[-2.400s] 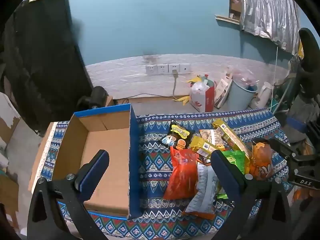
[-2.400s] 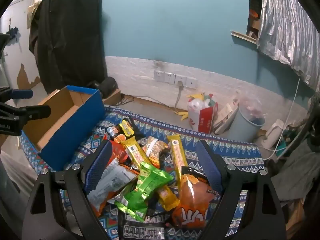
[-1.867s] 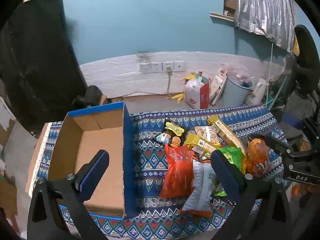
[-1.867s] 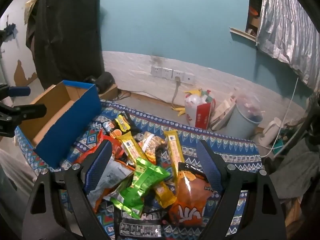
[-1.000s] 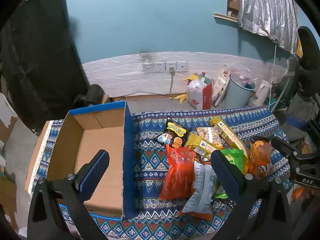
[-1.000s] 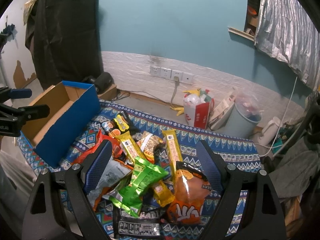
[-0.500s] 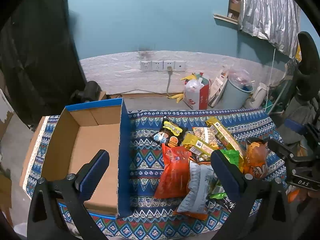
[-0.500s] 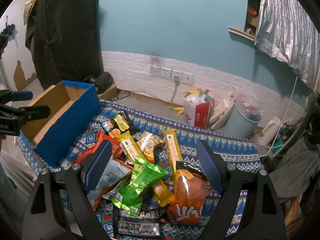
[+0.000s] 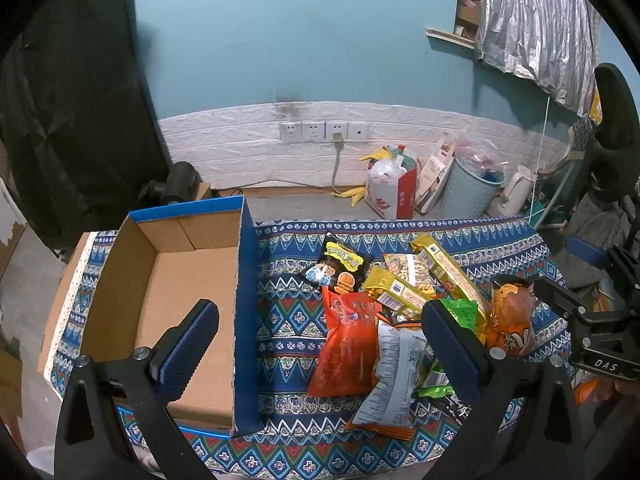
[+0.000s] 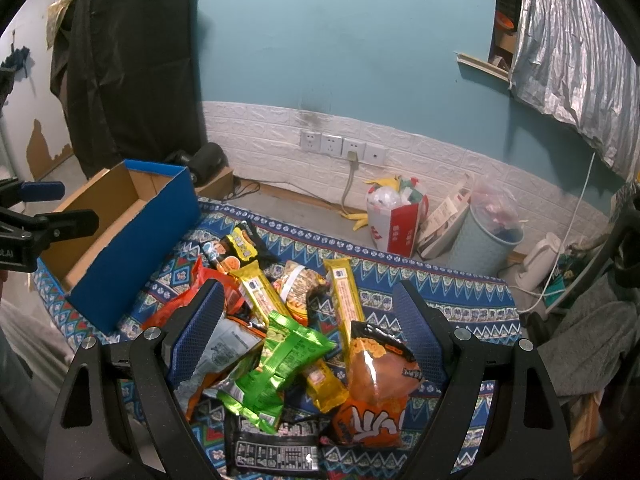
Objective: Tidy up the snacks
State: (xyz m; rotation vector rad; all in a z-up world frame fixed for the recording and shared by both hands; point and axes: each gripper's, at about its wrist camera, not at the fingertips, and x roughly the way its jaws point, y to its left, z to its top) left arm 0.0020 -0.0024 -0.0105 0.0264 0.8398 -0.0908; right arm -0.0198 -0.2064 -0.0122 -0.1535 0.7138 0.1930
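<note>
A pile of snack packets lies on a patterned blue cloth point(image 9: 288, 312): a red bag point(image 9: 346, 348), a white bag point(image 9: 394, 376), a green bag point(image 10: 286, 364), an orange bag point(image 10: 376, 384), yellow bars point(image 10: 344, 292) and a black packet point(image 9: 340, 266). Left of the pile stands an open cardboard box point(image 9: 184, 288) with blue outer walls, nothing inside it. My left gripper point(image 9: 320, 332) is open above the box's right wall and the red bag. My right gripper point(image 10: 308, 316) is open over the pile, holding nothing.
Behind the table, on the floor by the white-brick wall, are a red-and-white bag point(image 9: 390, 196), a pale blue bin point(image 9: 470, 188) and a white kettle point(image 9: 514, 192). A black cloth point(image 10: 128, 64) hangs at the left. Grey fabric point(image 10: 592, 340) lies at the right.
Both grippers drift only slightly; the left view shifts a little to the left and back. The snacks and the box have not moved.
</note>
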